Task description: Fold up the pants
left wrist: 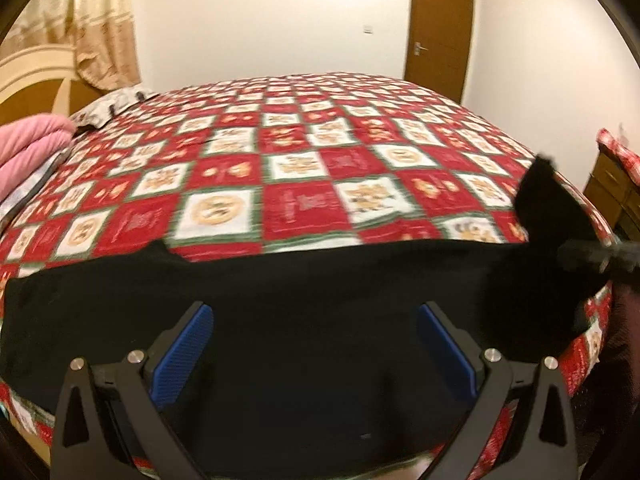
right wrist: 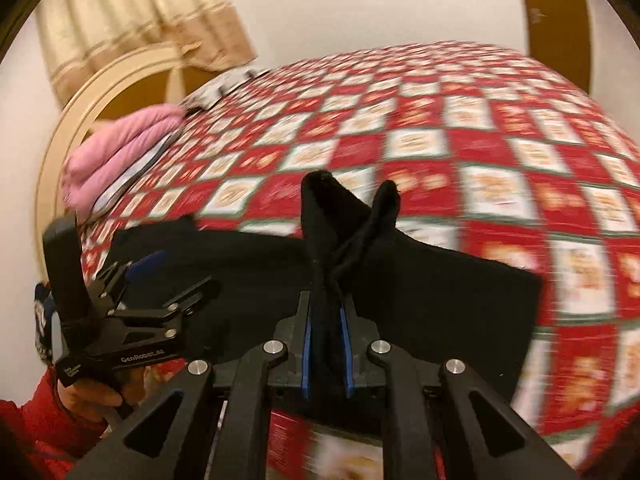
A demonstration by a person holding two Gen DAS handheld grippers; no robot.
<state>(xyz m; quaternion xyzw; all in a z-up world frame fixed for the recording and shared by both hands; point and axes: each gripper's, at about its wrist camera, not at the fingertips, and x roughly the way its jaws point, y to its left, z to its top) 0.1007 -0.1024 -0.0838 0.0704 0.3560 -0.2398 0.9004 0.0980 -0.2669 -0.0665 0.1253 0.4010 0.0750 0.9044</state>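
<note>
My right tongs (right wrist: 326, 336) are clamped narrow on a bunched end of the black pants (right wrist: 248, 280), with two flaps of cloth poking up past the blue pads (right wrist: 307, 344). My left tongs (left wrist: 312, 344) stand wide with nothing between them, hovering over the middle of the pants (left wrist: 280, 320). The garment lies stretched left to right along the near edge of the bed (left wrist: 304, 152), on the red and white checked quilt, with the right end lifted off the surface where I hold it.

What worries me most is the grip: I seem to have a twisted wad rather than a clean hem, so carrying it over could drag a crooked, wrinkled fold. One flap might also slip free if I pull quickly, and both views are blurred, which suggests speed. With the left tongs not pinning anything, I judge the whole garment could slide along the quilt instead of folding, or slip off the near edge of the bed. The pink bedding (right wrist: 120, 148) at the far left is well clear.
</note>
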